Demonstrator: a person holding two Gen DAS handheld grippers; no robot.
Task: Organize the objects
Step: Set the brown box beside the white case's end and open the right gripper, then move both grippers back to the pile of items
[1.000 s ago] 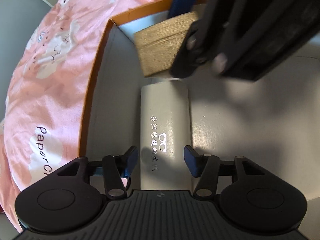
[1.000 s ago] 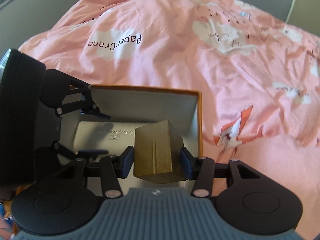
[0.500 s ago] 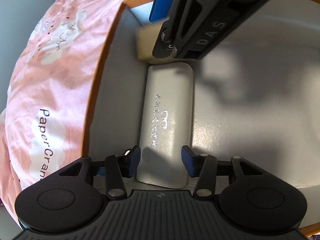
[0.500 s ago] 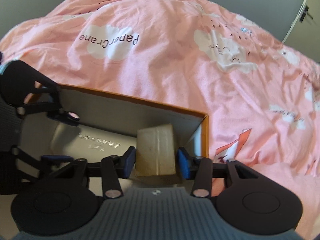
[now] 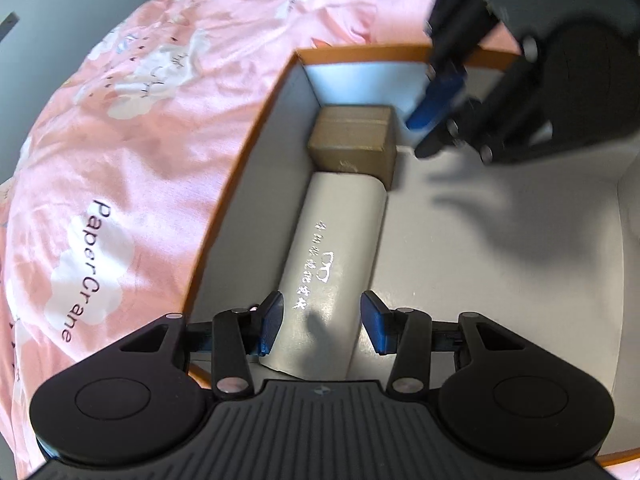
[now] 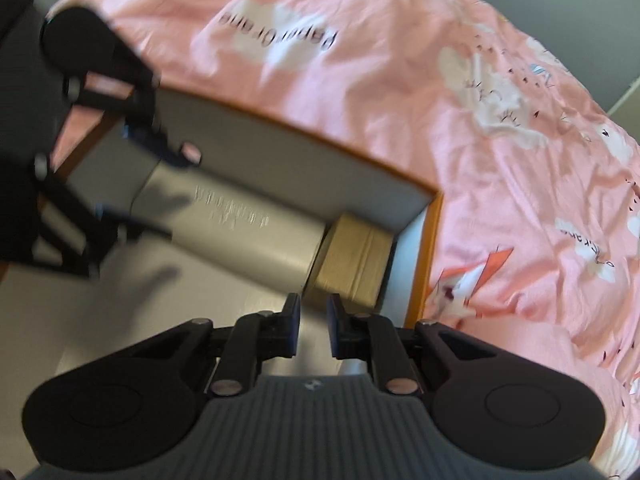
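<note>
A brown cardboard box (image 5: 352, 136) (image 6: 352, 260) sits in the far corner of an orange-rimmed box (image 5: 240, 160) (image 6: 424, 260) with a white inside. A white glasses case (image 5: 332, 248) (image 6: 240, 224) lies along the wall, its end against the brown box. My left gripper (image 5: 324, 320) (image 6: 172, 196) hovers open over the case's near end, pads clear of it. My right gripper (image 6: 314, 304) (image 5: 422, 136) is just short of the brown box. Its jaws are closing, almost together, with nothing between them.
The orange-rimmed box rests on pink bedding (image 5: 140, 140) (image 6: 400, 80) printed with white clouds. Bare white floor (image 5: 500, 280) fills the box to the right of the case. A grey wall shows beyond the bed.
My right gripper let go of the brown box, which now rests in the corner, and its jaws closed as it drew back. My left gripper rose off the glasses case.
</note>
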